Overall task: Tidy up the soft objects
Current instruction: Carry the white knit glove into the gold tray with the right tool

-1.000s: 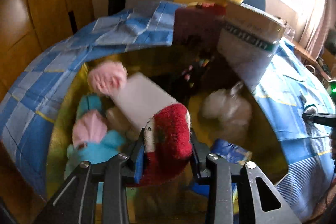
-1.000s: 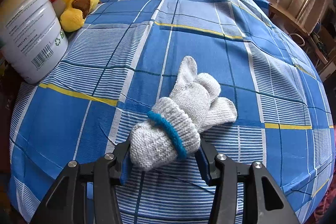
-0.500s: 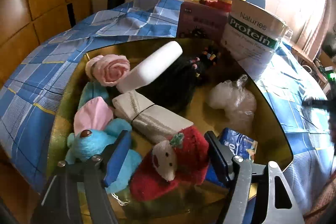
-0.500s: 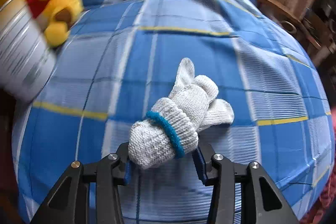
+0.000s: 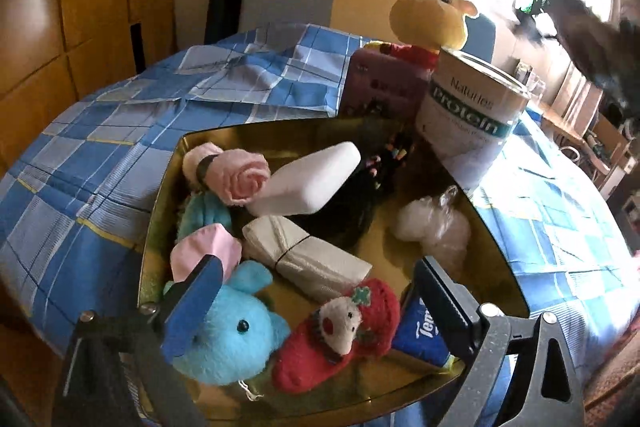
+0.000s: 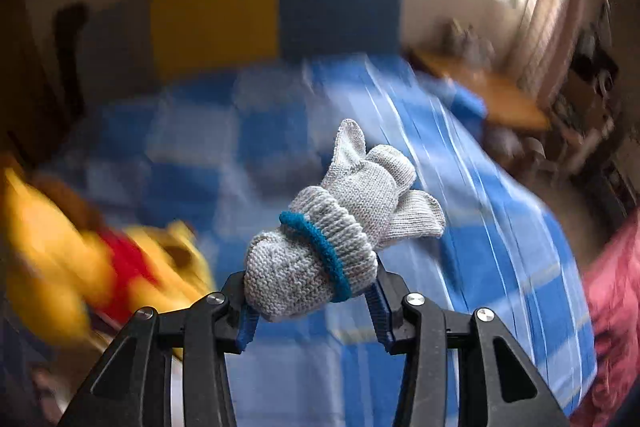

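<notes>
Grey knit, banded in teal: a rolled pair of woollen gloves (image 6: 340,227) sits clamped between the blue pads of the right gripper (image 6: 312,307), lifted clear of the blue checked bedspread (image 6: 500,227). Background in the right wrist view is smeared, so the gripper is judged to be in transit; the destination is not visible from that camera.

Left gripper (image 5: 316,307) stands wide, nothing between its fingers, poised just above the near end of the shiny gold metal tray (image 5: 496,259). Directly between and below its jaws lies a red plush slipper with a small mouse face (image 5: 340,331), resting in the tray and free of both pads.

Outward from there, the tray contents:
- bright blue stuffed animal with pink ears (image 5: 228,335), left of the slipper
- blue tissue packet (image 5: 420,335), right of it
- folded grey-white cloth bundle with a dark band (image 5: 304,259)
- white foam block (image 5: 308,183)
- rolled pink towel (image 5: 240,179)
- dark knit item with coloured dots (image 5: 360,195)
- crumpled clear plastic bag (image 5: 436,227)

Beyond the tray: white protein tin (image 5: 472,119), with a yellow plush giraffe (image 5: 432,15) behind it, not yet in the tray.

Progress judgement: most soft things are collected. Gloves are left to deliver, possibly the giraffe after.
</notes>
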A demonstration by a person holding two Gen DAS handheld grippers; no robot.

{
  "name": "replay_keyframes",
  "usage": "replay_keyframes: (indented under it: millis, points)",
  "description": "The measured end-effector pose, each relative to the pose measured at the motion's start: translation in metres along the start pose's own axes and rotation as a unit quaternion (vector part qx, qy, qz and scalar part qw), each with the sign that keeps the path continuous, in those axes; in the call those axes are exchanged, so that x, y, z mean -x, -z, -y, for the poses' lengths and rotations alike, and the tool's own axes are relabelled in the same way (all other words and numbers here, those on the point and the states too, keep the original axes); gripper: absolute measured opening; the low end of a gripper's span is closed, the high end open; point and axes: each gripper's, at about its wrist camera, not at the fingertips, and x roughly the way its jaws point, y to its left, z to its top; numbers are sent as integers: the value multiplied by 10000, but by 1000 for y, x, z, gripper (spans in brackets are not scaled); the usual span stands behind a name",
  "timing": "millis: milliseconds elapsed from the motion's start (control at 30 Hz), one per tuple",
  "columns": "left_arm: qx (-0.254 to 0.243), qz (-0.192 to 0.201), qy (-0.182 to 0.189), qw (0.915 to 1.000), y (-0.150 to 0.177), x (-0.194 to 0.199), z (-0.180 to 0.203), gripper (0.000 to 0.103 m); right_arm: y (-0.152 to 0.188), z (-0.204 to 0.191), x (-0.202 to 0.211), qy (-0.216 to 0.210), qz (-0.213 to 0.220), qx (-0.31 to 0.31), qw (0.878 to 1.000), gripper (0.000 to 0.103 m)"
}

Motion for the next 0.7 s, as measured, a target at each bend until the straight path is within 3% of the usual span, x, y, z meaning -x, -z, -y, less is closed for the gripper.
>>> replay_keyframes:
  millis: [100, 233, 333, 533, 700]
  points:
    - [41, 55, -3, 10000, -3, 3, -3, 99, -36, -66, 30, -552, 518, 472, 9960, 46]
    - [115, 115, -79, 9998, -6, 6, -8, 99, -30, -147, 63, -1356, 916, 1525, 9747, 46]
    - [238, 168, -209, 9994, -9, 8, -15, 99, 13, -202, 81, -1941, 901, 2581, 9421, 46]
    - [478, 204, -489, 9975, -10, 15, -29, 102, 139, -253, 81, -2487, 129, 4069, 8789, 46]
    - [535, 254, -644, 9962, -7, 21, -33, 102, 219, -255, 77, -2604, -259, 4582, 8495, 45]
